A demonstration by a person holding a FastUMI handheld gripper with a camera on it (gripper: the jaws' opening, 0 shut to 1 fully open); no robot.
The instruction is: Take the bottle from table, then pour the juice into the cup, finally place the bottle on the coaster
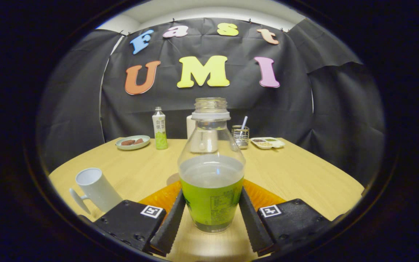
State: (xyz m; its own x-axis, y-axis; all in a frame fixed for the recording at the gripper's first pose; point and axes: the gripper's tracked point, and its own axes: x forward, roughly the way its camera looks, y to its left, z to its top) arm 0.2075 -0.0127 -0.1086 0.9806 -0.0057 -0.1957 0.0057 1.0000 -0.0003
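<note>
1. Gripping the bottle, the jaws stand one on each side of its green label, both ribbed black fingers pressed against its lower body; the gripper is closed on it.
2. The bottle stands upright with its base on the wooden counter, between the fingers. It has no cap, its clear neck is open at the top, and the liquid inside reaches a little above the label.
3. An orange coaster lies flat on the counter just behind the bottle, showing on both sides of it past the fingers. Whether the bottle's base touches the coaster I cannot tell.
4. A white cup with a handle stands on the counter to the left of the gripper, near the left finger and apart from the bottle. Its open mouth faces up and it looks tilted in the fisheye view.
5. Farther back on the counter, beyond the bottle, stand other things, well apart from the gripper:
   - a round plate with brown food on it, at the back left;
   - a second, smaller bottle with a green and white label, upright just beside the plate;
   - a white container partly hidden behind the held bottle's neck;
   - a wire holder with a straw-like stick standing in it;
   - a white divided tray with bits of food, at the back right.
</note>
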